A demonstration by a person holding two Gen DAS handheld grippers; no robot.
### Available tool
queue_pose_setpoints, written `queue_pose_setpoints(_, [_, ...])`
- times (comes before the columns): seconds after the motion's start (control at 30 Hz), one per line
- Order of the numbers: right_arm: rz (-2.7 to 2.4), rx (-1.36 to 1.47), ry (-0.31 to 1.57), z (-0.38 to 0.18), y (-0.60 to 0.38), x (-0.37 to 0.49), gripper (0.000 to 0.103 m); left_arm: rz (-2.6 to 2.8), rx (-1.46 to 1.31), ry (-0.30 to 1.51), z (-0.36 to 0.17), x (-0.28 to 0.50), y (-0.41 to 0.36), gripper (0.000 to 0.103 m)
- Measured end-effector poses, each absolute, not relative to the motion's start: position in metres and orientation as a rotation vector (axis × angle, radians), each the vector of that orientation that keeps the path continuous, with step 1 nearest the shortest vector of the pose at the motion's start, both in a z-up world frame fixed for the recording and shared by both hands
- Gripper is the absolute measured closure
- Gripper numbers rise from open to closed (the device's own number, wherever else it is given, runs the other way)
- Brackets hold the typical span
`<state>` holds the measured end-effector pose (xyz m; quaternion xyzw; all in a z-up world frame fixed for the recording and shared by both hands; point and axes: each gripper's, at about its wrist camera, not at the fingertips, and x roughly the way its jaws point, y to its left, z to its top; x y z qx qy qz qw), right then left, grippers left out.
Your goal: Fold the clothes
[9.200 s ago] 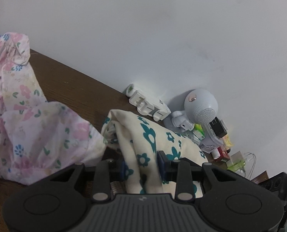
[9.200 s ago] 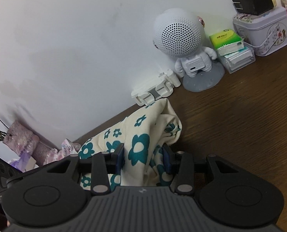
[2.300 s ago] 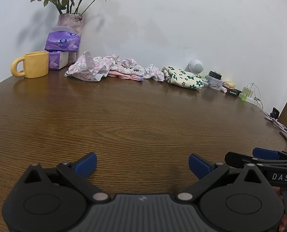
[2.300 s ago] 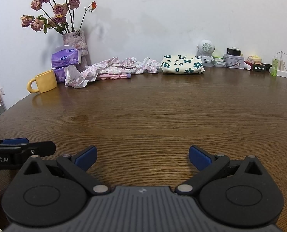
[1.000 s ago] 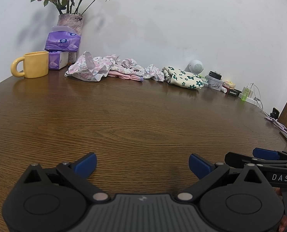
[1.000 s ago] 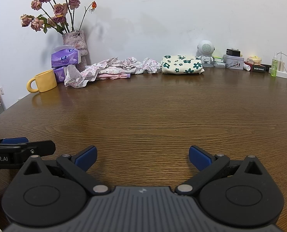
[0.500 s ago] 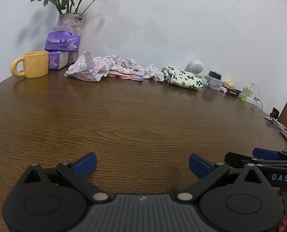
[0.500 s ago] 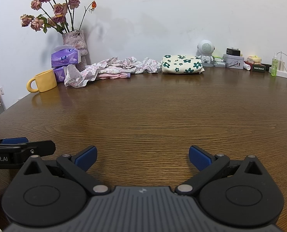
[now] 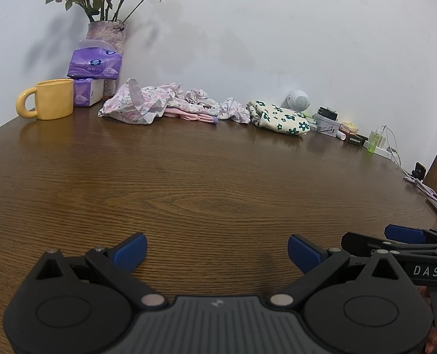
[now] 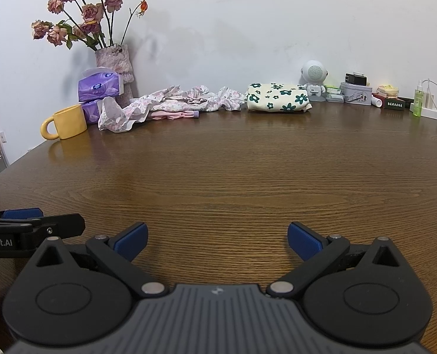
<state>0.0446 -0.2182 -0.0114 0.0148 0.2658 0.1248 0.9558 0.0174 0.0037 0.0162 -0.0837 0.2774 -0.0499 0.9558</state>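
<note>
Between garments: one folded, one pile pending.

The folded floral garment (image 10: pixel 278 97) lies at the table's (image 10: pixel 247 177) far edge, at 12 o'clock in the right wrist view; the crumpled pink clothes (image 10: pixel 171 104) lie just beside it toward 11 o'clock. Left gripper (image 9: pixel 217 250) and right gripper (image 10: pixel 217 240) hover at the near edge, jaws spread wide, empty. Judged next move: reach for the pink pile. Unchanged over the last seconds; earlier, both gripped the floral garment.

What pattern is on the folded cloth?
Cream with dark teal flowers; folded cloth shows best in the right wrist view.
</note>
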Motion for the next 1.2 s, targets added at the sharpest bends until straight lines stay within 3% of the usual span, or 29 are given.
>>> queue_pose_setpoints(1.2, [0.253, 0.033, 0.537, -0.0118, -0.2186, 0.044, 0.0, -0.127, -0.196, 0.552, 0.0153, 0.0169, 0.0065, 0.001])
